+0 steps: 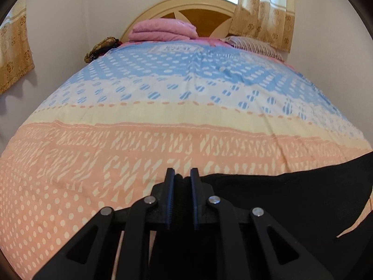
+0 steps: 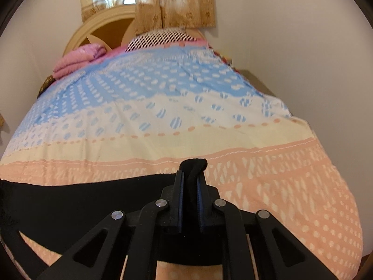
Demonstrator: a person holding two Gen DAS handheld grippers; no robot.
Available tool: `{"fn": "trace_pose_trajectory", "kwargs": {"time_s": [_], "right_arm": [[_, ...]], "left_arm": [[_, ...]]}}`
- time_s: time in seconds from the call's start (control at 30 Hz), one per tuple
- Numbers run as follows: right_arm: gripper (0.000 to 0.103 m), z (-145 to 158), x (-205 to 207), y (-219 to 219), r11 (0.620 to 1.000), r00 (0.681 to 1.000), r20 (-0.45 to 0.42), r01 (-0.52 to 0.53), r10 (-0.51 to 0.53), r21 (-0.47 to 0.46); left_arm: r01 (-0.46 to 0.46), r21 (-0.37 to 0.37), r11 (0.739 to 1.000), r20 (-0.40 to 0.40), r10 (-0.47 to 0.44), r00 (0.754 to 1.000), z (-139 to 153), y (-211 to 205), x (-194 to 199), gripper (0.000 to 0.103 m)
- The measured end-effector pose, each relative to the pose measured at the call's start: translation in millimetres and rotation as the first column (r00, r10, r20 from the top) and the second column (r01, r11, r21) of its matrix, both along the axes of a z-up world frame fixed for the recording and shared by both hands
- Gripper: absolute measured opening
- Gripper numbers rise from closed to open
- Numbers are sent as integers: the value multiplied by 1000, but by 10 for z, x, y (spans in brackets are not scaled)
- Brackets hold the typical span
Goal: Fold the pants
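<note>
Our left gripper (image 1: pixel 182 175) has its two fingers drawn close together with black cloth of the pants (image 1: pixel 291 198) pinched between the blue pads, the fabric filling the narrow gap and barely rising above the fingertips. Our right gripper (image 2: pixel 191 175) is likewise clamped on the pants (image 2: pixel 81 200), but here a rounded lump of black cloth pokes up past the fingertips, which the left view does not show at its own fingers. The pants lie across the near, peach-patterned end of the bedspread (image 1: pixel 139 107), stretched between our two grippers: in the left wrist view the dark fabric runs off to the right edge of the frame, and in the right wrist view it runs off to the left edge, with a strip of bedspread (image 2: pixel 256 121) showing beneath its lower hem. Only the left view lets us see the folded pink blanket (image 1: pixel 163 30) squarely, sitting at the head of the bed in front of the arched cream headboard (image 1: pixel 186 7), with a dark, gold-trimmed bundle (image 1: pixel 102 47) just beside the bed's left side near the wall; the right view shows that blanket (image 2: pixel 77 58) only at an angle. The striped pillow (image 2: pixel 163 37) is plainer in the right view, lying under the curtain (image 2: pixel 177 7), while in the left view it sits off to the right.
</note>
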State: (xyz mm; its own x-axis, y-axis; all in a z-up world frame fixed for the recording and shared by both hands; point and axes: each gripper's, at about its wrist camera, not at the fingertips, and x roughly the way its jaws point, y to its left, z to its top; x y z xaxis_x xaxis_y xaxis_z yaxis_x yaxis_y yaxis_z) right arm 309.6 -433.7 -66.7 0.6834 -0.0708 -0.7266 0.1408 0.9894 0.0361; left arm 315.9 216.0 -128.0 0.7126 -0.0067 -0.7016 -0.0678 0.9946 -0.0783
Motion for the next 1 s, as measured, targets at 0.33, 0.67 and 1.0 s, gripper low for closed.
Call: {"fn": "trace_pose_trajectory", "kwargs": {"time_s": [0.33,0.67,1.0], "right_arm": [[9,323,-713,17,999,986,164,-34,29,28],[8,328,-1524,-79,995,961,274,-52,26,89],[6,47,-2229,-285,991,966,257,-5,-30,135]], "left_arm": [[12,-120,993,98,0,995,164,160,-329,13],[47,-187,981,208,-8,978,255,266,-845,13],[103,-224,969,307,-30,951,185,383,-1567,13]]}}
